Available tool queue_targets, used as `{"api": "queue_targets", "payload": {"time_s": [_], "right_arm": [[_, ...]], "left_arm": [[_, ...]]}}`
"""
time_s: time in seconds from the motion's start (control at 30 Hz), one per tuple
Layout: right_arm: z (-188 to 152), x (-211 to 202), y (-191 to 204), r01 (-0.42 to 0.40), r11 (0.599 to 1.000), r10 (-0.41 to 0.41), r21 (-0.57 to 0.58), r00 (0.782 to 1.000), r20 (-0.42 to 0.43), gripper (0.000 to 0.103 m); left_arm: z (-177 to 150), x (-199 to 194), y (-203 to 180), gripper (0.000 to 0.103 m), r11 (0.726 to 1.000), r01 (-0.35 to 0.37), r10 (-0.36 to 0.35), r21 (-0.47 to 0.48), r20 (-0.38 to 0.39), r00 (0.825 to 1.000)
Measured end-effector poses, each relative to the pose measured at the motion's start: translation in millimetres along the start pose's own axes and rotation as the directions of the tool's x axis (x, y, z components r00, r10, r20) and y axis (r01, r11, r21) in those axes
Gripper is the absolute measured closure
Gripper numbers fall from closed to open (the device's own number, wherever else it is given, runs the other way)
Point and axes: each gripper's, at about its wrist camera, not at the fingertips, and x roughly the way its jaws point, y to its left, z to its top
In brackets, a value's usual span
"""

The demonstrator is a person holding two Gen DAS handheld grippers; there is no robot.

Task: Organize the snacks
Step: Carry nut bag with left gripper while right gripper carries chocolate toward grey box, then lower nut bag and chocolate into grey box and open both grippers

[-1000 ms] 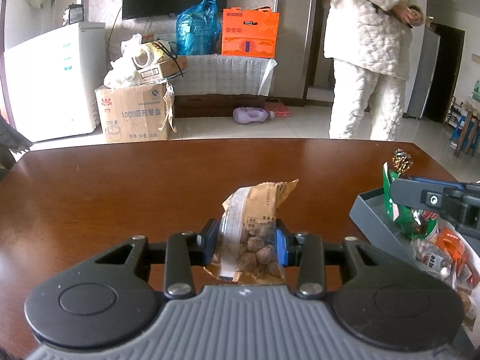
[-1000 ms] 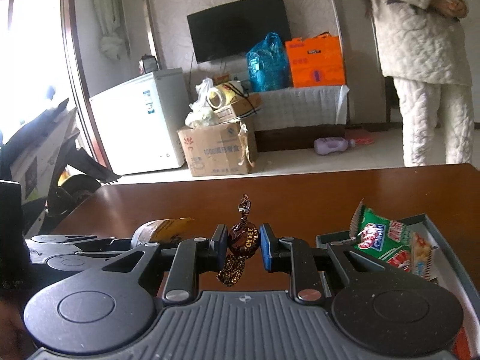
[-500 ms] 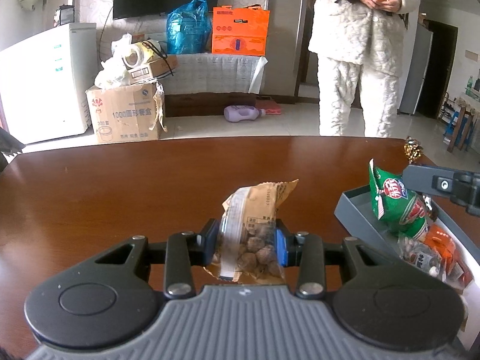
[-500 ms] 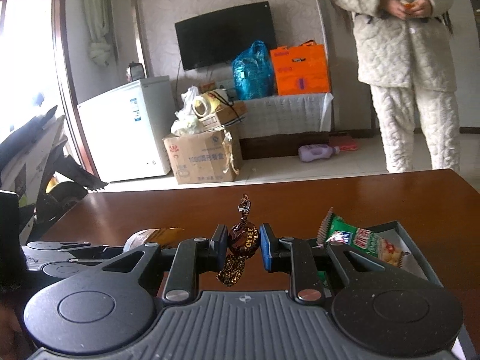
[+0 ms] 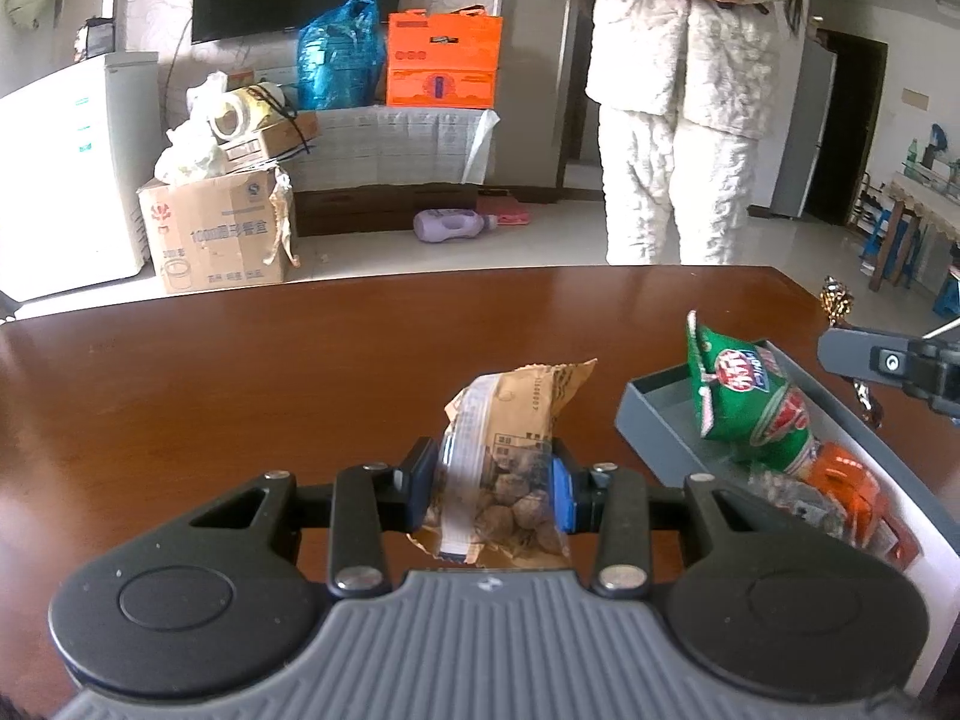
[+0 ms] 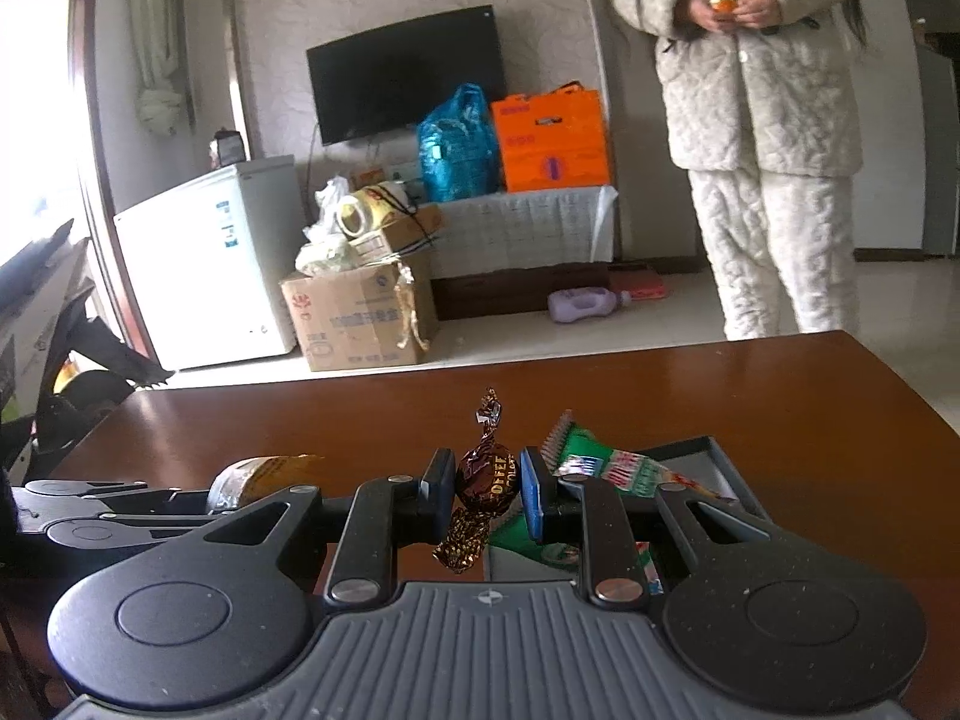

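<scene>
My left gripper (image 5: pixel 493 489) is shut on a brown paper snack bag (image 5: pixel 510 456) with a clear window showing round brown pieces, held above the brown table. My right gripper (image 6: pixel 487 489) is shut on a brown foil toffee candy (image 6: pixel 485 480), held just left of the grey tray (image 6: pixel 705 450). In the left wrist view the tray (image 5: pixel 657 420) lies to the right and holds a green snack packet (image 5: pixel 747 399), an orange packet (image 5: pixel 852 489) and other small snacks. The right gripper's fingers (image 5: pixel 882 360) show over the tray's far side.
The dark wooden table (image 5: pixel 300 372) spreads left of the tray. A person in white quilted clothes (image 5: pixel 690 96) stands beyond the far table edge. A cardboard box (image 5: pixel 216 234), a white freezer (image 6: pixel 210 264) and bags stand on the floor behind.
Both grippers have drawn back and left relative to the tray while keeping their holds. The tray and green packet now sit more central in the right wrist view. The person has shifted.
</scene>
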Motion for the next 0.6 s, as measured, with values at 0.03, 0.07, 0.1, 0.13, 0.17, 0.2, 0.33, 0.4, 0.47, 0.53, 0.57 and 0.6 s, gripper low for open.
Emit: {"api": "queue_targets", "payload": {"time_s": [0.03, 0.07, 0.1, 0.13, 0.17, 0.2, 0.33, 0.4, 0.47, 0.53, 0.57, 0.6], "right_arm": [[0, -1, -2, 0.005, 1.000, -0.005, 0.002, 1.000, 0.001, 0.078], [0, -1, -4, 0.010, 1.000, -0.010, 0.004, 1.000, 0.001, 0.078], [1, -2, -5, 0.016, 1.000, -0.016, 0.006, 1.000, 0.001, 0.078], [1, -3, -7, 0.019, 1.000, -0.019, 0.007, 1.000, 0.002, 0.078], [1, -3, -9, 0.026, 1.000, -0.026, 0.004, 1.000, 0.002, 0.078], [2, -4, -10, 0.034, 0.999, -0.034, 0.000, 0.999, 0.001, 0.078], [3, -3, -13, 0.057, 0.998, -0.058, -0.017, 0.998, -0.018, 0.078], [3, -1, -14, 0.067, 0.997, -0.068, -0.025, 0.997, -0.027, 0.078], [2, -1, -16, 0.079, 0.996, -0.080, -0.032, 0.996, -0.035, 0.078], [1, -1, -19, 0.086, 0.996, -0.087, -0.029, 0.995, -0.039, 0.078], [0, -1, -21, 0.090, 0.996, -0.091, -0.028, 0.995, -0.040, 0.078], [1, -2, -24, 0.094, 0.995, -0.095, -0.025, 0.995, -0.042, 0.078]], "left_arm": [[0, 1, -3, 0.067, 1.000, 0.007, -0.007, 0.005, 0.000, 1.000], [0, 2, -6, 0.067, 1.000, 0.011, -0.011, 0.010, -0.001, 1.000], [1, 3, -9, 0.067, 1.000, 0.017, -0.017, 0.014, -0.002, 1.000], [1, 4, -11, 0.067, 1.000, 0.023, -0.023, 0.017, -0.002, 1.000], [2, 5, -14, 0.067, 0.999, 0.028, -0.028, 0.020, -0.003, 1.000], [2, 6, -16, 0.067, 0.999, 0.035, -0.035, 0.023, -0.003, 0.999], [2, 9, -28, 0.067, 0.997, 0.064, -0.064, 0.038, -0.006, 0.998], [1, 10, -37, 0.067, 0.995, 0.080, -0.080, 0.057, -0.006, 0.997], [0, 11, -47, 0.067, 0.992, 0.097, -0.097, 0.082, -0.006, 0.995], [-2, 13, -58, 0.067, 0.989, 0.111, -0.110, 0.099, -0.009, 0.994], [-2, 15, -62, 0.067, 0.988, 0.116, -0.116, 0.103, -0.010, 0.993], [-2, 16, -67, 0.067, 0.987, 0.124, -0.123, 0.107, -0.010, 0.992]]}}
